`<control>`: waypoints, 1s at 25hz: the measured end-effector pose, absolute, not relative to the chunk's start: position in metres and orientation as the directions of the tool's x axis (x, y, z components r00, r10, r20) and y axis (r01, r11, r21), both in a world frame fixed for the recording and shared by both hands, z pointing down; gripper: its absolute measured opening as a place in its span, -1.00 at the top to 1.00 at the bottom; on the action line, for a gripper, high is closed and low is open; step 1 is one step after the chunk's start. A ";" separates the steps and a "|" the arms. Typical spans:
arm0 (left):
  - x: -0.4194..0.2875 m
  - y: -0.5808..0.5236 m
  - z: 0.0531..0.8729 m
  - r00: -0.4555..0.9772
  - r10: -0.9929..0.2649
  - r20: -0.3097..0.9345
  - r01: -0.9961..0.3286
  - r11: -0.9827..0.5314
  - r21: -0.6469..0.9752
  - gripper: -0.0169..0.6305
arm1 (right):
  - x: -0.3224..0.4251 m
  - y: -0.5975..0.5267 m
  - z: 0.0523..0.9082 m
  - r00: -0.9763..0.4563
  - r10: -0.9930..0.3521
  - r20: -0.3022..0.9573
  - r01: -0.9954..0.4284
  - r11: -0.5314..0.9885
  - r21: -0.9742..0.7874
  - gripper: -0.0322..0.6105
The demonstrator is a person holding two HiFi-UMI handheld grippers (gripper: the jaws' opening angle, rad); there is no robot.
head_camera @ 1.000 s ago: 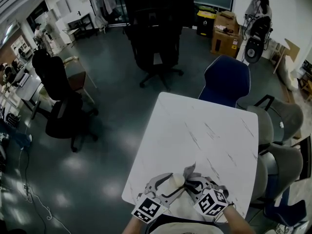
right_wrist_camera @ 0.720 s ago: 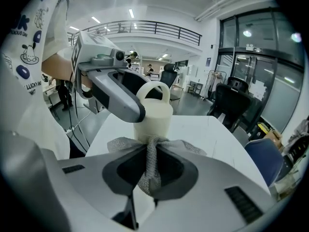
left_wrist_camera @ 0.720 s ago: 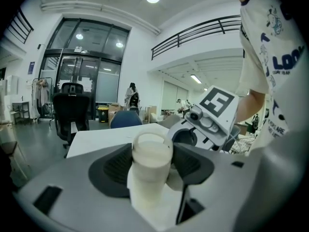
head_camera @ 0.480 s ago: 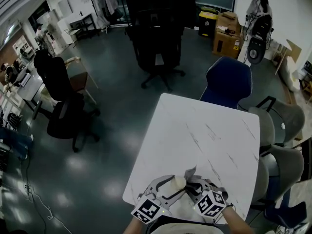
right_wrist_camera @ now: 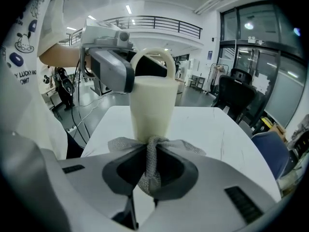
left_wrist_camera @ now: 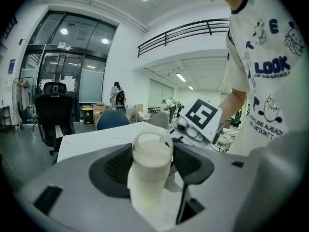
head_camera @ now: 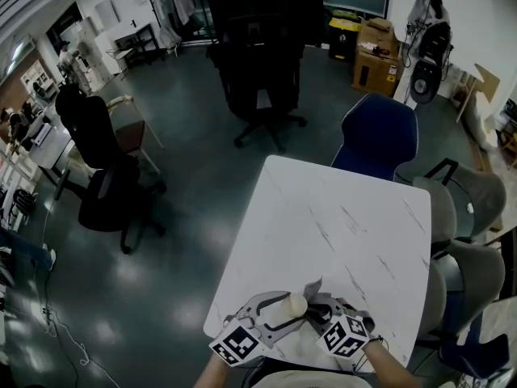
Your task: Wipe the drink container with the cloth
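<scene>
The left gripper (left_wrist_camera: 150, 170) clamps the cream drink container (left_wrist_camera: 150, 151), while the right gripper (right_wrist_camera: 149, 175) pinches a grey mesh cloth (right_wrist_camera: 153, 149) against the container's lower wall, beside a shirt (left_wrist_camera: 270, 95) printed "LOOK".

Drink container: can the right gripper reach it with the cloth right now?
Probably yes: the right gripper pinches the cloth right at the drink container, which the left gripper holds; nothing between.
</scene>
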State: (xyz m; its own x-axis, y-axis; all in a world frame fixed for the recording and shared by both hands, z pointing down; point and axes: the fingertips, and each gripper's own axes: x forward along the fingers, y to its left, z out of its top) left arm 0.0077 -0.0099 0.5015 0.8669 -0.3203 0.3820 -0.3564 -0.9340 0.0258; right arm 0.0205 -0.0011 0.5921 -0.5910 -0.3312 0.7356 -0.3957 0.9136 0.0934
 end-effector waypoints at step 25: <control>0.005 -0.006 0.510 0.873 -0.146 0.466 -0.178 -0.984 0.026 0.16 | 0.019 -0.002 0.645 -0.558 -0.272 0.784 -0.373 0.926 0.056 0.72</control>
